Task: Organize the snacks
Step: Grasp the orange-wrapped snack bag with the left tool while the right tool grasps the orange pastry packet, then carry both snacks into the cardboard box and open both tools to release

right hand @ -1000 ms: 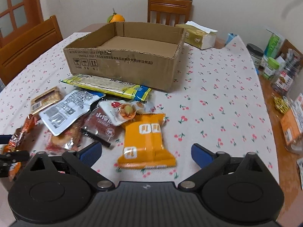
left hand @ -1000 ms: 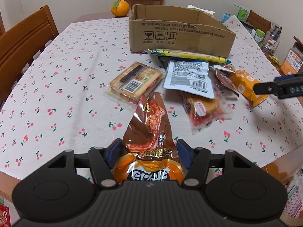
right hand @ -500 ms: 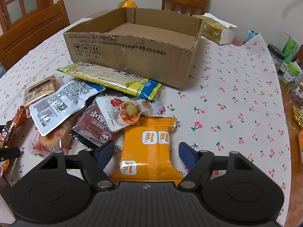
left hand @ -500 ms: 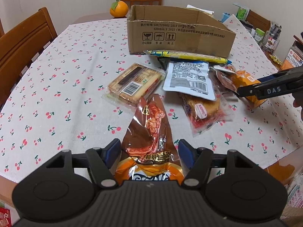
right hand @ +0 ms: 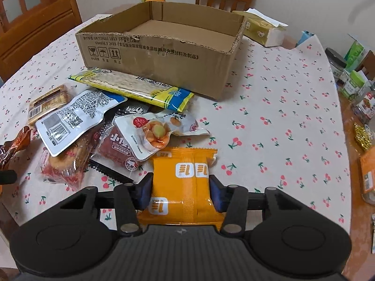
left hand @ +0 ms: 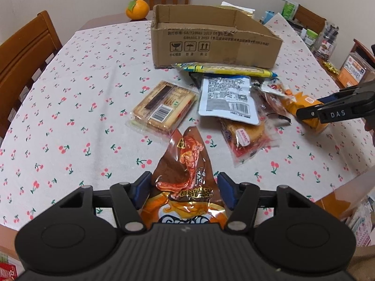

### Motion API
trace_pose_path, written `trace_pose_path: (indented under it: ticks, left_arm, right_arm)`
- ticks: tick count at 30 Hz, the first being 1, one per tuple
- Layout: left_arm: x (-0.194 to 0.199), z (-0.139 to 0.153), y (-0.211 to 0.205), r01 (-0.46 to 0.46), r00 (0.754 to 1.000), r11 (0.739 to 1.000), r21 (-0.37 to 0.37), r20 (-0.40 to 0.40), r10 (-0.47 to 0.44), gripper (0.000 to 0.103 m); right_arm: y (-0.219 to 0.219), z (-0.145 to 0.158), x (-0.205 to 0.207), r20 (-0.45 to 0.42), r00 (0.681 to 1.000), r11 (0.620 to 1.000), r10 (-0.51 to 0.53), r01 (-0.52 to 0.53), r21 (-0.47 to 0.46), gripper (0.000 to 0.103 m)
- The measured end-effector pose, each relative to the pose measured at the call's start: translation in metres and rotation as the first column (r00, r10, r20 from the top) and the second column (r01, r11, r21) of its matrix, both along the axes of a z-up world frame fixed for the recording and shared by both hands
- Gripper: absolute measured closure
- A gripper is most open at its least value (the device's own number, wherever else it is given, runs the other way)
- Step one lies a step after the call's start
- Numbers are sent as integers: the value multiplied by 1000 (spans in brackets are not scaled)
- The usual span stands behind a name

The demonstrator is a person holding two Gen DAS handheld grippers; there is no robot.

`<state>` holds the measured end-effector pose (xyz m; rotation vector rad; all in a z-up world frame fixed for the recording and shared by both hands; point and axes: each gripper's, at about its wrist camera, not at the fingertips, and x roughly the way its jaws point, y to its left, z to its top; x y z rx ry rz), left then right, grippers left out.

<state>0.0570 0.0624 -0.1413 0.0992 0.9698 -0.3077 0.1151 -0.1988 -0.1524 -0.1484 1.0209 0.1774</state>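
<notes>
My left gripper (left hand: 184, 190) is shut on a brown and orange snack bag (left hand: 187, 164), held a little above the tablecloth. My right gripper (right hand: 180, 188) is shut on an orange snack packet (right hand: 182, 182); it also shows in the left wrist view (left hand: 307, 117). An open, empty cardboard box (right hand: 161, 49) stands behind the snack pile. Loose snacks lie before it: a yellow cracker pack (right hand: 138, 89), a silver pouch (right hand: 75, 117), a white fruit pouch (right hand: 152, 131), a dark red packet (right hand: 117, 149), a cake in clear wrap (right hand: 61, 164) and a biscuit pack (left hand: 164, 107).
Wooden chairs (left hand: 25, 49) stand at the left and far side. An orange (left hand: 137, 9) and a tissue box (right hand: 264, 30) sit behind the box. Jars and packets (right hand: 356, 86) crowd the right side. The table edge (left hand: 337, 194) is near on the right.
My right gripper moved forward over the orange packet and closed on it. My left gripper kept its hold on the brown bag and rose slightly.
</notes>
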Motion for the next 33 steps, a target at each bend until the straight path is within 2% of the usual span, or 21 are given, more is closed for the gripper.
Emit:
trace_pose_path:
  ticks: [12,20,27,33]
  left_arm:
    - [7,34,2,71,997,997,-4,-14,-71,43]
    - [27,72,-5,130,991,991,-11,15,-130,43]
    - [69,99,-24,207,977,978,-22,63,-206,43]
    - [121,113,-45,275,956,961,-26,116,-271,43]
  right_arm:
    - [-6,24,-17,-6,1000,999,-24,24,25,49]
    - [-14,65,-16,72,997,999,-29,27,25,49]
    - [-13,95,0,139,990,999,-25,22,24,49]
    - [-15,114,20,177,983,998,-48,42,36,49]
